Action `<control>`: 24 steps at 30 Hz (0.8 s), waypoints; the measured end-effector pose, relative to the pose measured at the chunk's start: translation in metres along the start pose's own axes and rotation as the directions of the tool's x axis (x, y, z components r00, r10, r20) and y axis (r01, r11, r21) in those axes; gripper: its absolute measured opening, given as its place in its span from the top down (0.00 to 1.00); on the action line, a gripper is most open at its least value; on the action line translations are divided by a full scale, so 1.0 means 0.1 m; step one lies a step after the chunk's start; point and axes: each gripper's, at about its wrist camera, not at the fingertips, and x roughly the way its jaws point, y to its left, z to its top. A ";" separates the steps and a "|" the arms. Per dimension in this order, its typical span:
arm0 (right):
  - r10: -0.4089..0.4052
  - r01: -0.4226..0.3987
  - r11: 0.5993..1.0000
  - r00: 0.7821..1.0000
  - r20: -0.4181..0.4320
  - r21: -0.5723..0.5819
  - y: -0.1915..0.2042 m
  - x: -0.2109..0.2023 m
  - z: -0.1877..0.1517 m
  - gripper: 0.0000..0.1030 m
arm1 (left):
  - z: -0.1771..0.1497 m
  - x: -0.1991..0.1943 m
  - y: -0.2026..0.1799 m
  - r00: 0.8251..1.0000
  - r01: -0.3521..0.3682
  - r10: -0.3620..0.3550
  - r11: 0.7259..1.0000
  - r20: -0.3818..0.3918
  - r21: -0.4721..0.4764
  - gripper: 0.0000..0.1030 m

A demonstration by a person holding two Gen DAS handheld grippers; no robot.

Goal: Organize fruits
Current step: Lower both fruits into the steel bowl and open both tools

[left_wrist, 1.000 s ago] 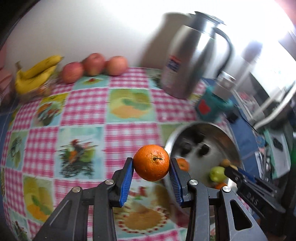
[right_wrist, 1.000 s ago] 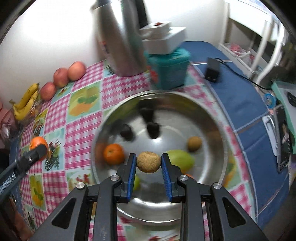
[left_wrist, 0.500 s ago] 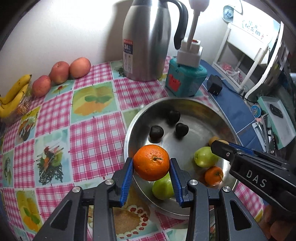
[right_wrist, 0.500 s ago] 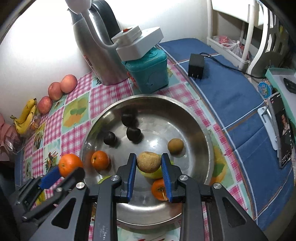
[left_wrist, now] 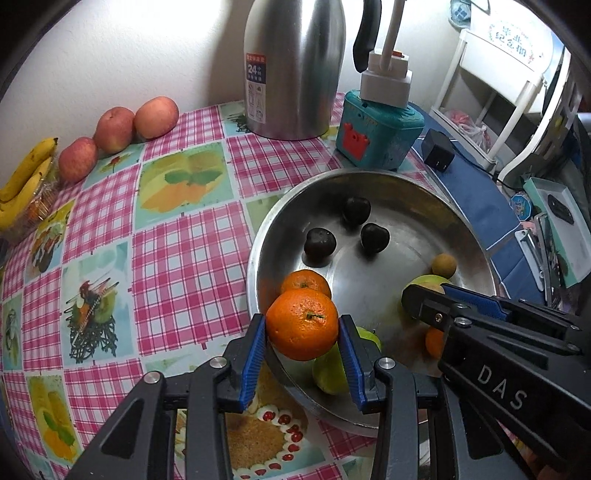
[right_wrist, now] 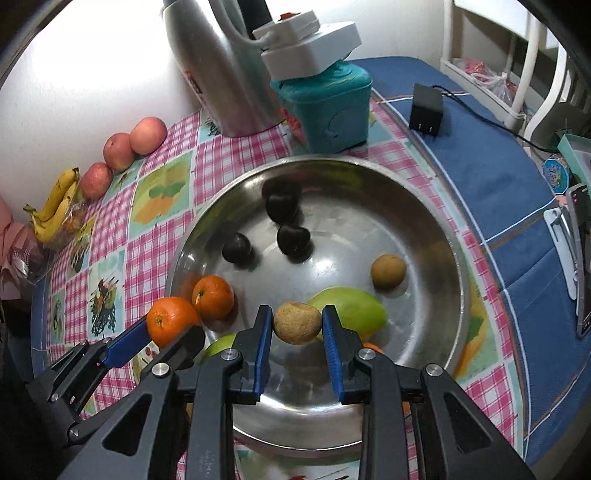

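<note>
Orange tangerine (left_wrist: 302, 324) clamped in my left tongs (left_wrist: 303, 332), hanging over near rim of steel basin (left_wrist: 476, 240). Brown round fruit (right_wrist: 296, 322) pinched in my right tongs (right_wrist: 297, 325), above basin middle. Inside basin: three dark plums, two tangerines, two green fruits, one brown. Pink checked cloth (left_wrist: 184, 258) on table; beyond it, three apples, one banana bunch, steel flask, teal box, white wall.

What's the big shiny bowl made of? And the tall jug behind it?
The bowl looks like polished metal, probably stainless steel: silvery, with the fruit mirrored in its wall. The jug seems to be brushed steel too, duller grey with soft streaks of light, and its black handle looks like plastic.
</note>
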 end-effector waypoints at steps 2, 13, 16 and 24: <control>-0.001 0.001 1.000 1.000 -0.004 -0.004 0.01 0.01 0.00 0.72 | 0.00 0.01 0.00 1.000 0.001 -0.001 1.000 -0.003 0.002 0.59; -0.004 0.004 1.000 1.000 0.010 -0.011 0.02 -0.05 0.02 0.72 | -0.01 0.00 0.00 1.000 0.000 0.000 1.000 -0.008 0.009 0.57; -0.005 0.005 1.000 1.000 0.017 -0.009 0.01 -0.07 0.02 0.72 | -0.02 -0.02 -0.01 1.000 0.006 -0.006 1.000 -0.006 0.006 0.50; -0.010 0.010 1.000 1.000 0.015 -0.007 -0.01 -0.11 -0.02 0.72 | -0.06 -0.15 0.06 1.000 0.006 -0.006 1.000 0.007 -0.017 0.44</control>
